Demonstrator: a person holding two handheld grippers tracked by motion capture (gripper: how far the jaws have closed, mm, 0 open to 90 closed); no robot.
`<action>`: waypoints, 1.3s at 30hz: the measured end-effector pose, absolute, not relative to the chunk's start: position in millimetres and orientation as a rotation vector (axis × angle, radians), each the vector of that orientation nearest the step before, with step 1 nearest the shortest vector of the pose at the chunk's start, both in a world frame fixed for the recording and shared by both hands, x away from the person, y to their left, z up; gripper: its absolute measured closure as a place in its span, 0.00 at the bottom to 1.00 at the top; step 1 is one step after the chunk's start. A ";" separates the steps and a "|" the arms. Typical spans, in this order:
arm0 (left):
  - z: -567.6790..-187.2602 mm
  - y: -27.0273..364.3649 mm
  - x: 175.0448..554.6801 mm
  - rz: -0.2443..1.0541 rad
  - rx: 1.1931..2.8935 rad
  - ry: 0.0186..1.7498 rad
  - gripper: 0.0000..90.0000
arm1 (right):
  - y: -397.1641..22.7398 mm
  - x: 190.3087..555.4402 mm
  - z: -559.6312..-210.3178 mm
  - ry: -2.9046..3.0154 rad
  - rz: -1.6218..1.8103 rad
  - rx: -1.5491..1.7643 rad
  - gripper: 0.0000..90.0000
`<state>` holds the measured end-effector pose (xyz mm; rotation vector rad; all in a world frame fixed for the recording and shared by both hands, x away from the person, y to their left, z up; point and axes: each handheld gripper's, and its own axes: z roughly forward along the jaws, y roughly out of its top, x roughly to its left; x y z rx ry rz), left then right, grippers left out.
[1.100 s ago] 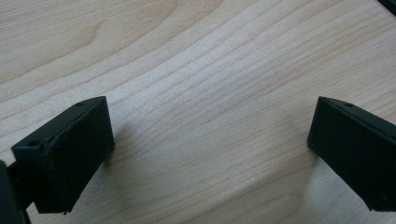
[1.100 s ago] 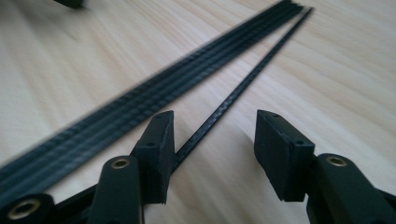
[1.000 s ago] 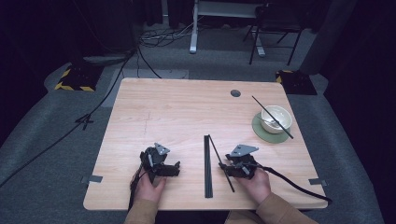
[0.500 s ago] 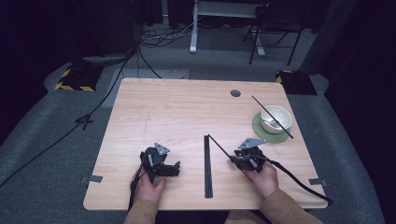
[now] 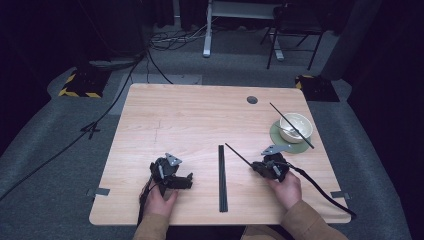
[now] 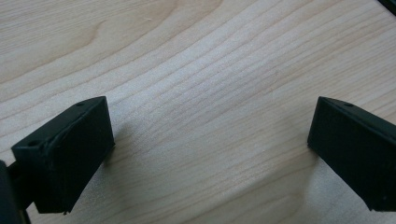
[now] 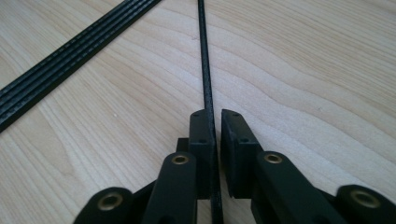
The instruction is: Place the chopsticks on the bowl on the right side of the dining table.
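With the right gripper (image 7: 215, 122) clamped on the thin black rod (image 7: 204, 60), apparently near its end, lift it level and slowly, while the left gripper (image 6: 210, 140) rests wide open, low in the high view.

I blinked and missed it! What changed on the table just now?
The right gripper has just been closing its jaws on one thin black stick and moved it a little toward the bowl. The left gripper stayed put, open. The black strip and the stick across the bowl didn't move.
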<state>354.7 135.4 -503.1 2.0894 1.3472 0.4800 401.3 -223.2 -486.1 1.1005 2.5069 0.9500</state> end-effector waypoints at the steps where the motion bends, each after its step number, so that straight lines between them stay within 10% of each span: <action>1: -503.2 135.3 354.7 0.480 2.088 1.348 0.01 | -223.0 401.0 -486.1 2.506 0.945 1.096 0.95; 39: -503.5 133.0 357.5 0.476 2.084 1.346 0.00 | -284.1 392.6 -402.5 2.363 1.140 1.021 0.96</action>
